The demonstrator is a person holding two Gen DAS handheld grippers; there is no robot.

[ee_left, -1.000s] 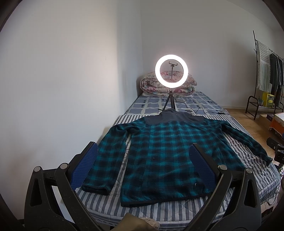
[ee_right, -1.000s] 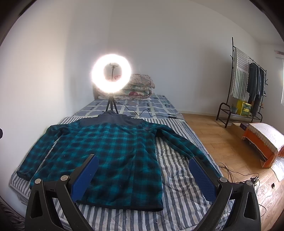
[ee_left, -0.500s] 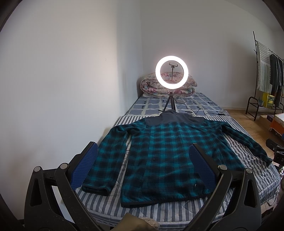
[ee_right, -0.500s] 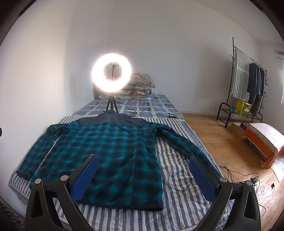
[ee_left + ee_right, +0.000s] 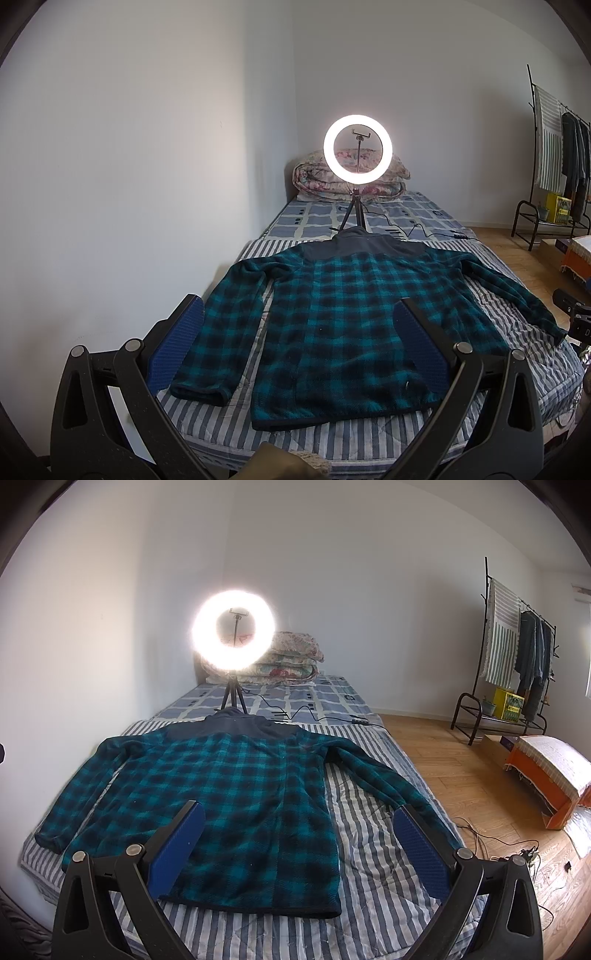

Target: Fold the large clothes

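Jacket [image 5: 351, 321] lies flat, unfolded, on near half of bed [image 5: 369, 432]: hem toward foot edge, collar toward ring light [image 5: 357, 154], sleeves angled out to both side edges. Long axis runs straight away from both claws. Teal-black check fleece, dark yoke. Left gripper [image 5: 299, 350] hovers above hem, nearer wall-side sleeve; right gripper [image 5: 299, 842] nearer floor-side sleeve. Both spread wide, holding nothing. Folding not yet begun.

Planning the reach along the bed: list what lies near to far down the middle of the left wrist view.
Left gripper, open above the near edge, → striped quilt → teal plaid jacket lying flat, collar away → ring light tripod → patchwork sheet → folded floral bedding against the wall.
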